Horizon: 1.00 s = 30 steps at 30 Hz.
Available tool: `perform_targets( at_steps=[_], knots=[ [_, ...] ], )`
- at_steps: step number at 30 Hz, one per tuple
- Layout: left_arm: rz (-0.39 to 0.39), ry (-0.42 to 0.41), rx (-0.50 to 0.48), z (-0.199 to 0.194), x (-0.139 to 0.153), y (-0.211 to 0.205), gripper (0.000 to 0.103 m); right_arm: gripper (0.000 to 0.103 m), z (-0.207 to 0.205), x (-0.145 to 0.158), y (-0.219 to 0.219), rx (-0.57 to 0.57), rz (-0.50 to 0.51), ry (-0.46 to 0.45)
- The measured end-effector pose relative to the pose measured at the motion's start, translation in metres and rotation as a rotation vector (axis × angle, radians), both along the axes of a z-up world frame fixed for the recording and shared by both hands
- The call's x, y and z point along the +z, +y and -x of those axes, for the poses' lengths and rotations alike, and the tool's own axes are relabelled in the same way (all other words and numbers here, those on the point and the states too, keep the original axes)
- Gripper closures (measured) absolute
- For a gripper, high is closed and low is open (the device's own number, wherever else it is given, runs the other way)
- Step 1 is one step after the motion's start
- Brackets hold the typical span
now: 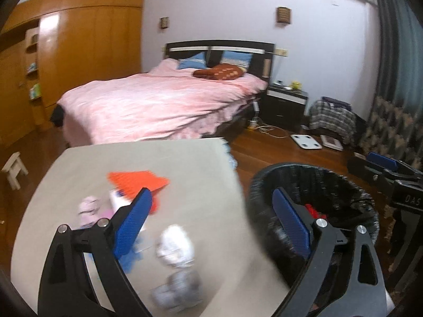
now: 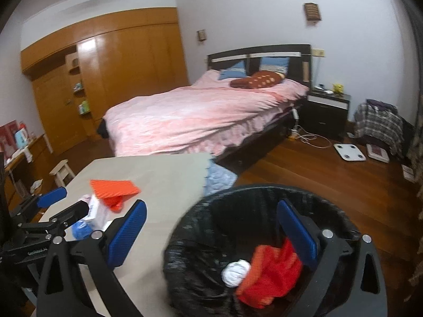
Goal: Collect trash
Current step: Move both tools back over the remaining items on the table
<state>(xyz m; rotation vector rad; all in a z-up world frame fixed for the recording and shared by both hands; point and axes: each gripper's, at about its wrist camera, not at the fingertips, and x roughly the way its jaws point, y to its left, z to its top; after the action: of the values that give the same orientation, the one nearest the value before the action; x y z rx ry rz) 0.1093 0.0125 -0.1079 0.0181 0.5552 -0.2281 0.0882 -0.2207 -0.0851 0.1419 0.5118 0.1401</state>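
On the beige table [image 1: 169, 158] lie an orange wrapper [image 1: 140, 182], a white box [image 1: 119, 200], a pink crumpled wad [image 1: 90, 208], a white crumpled ball [image 1: 175, 245], a grey wad [image 1: 177, 288] and a blue scrap [image 1: 129, 260]. My left gripper [image 1: 211, 224] hangs open over the table's right edge with nothing between its pads. A black-lined trash bin [image 2: 264, 189] stands on the floor beside the table [image 2: 164, 179]. Inside it sit a red wrapper [image 2: 272, 272] and a white paper ball [image 2: 235, 273]. My right gripper [image 2: 211, 233] is open above the bin's left rim, empty.
A pink-covered bed [image 1: 158, 105] lies behind the table, with a dark nightstand [image 1: 285, 105] beside it. A small white stool [image 1: 14, 169] stands left of the table. A white scale [image 2: 349, 152] and a heap of plaid cloth [image 2: 378, 124] are on the wood floor.
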Motion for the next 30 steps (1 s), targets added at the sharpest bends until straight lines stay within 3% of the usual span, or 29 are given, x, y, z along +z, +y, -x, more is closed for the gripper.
perform_targets(
  at_steps=[13,23,30],
  knots=[
    [-0.042,0.043,0.204,0.021,-0.018,0.088,0.013,0.006,-0.006,-0.016,0.086,0.177,0.0,0.013],
    [-0.053,0.071,0.289,0.017,-0.037,0.126,0.013,0.006,-0.031,-0.042,0.13,0.255,0.017,0.067],
    [-0.048,0.104,0.313,0.011,-0.054,0.137,0.013,0.013,-0.046,-0.061,0.149,0.295,0.03,0.094]
  ],
)
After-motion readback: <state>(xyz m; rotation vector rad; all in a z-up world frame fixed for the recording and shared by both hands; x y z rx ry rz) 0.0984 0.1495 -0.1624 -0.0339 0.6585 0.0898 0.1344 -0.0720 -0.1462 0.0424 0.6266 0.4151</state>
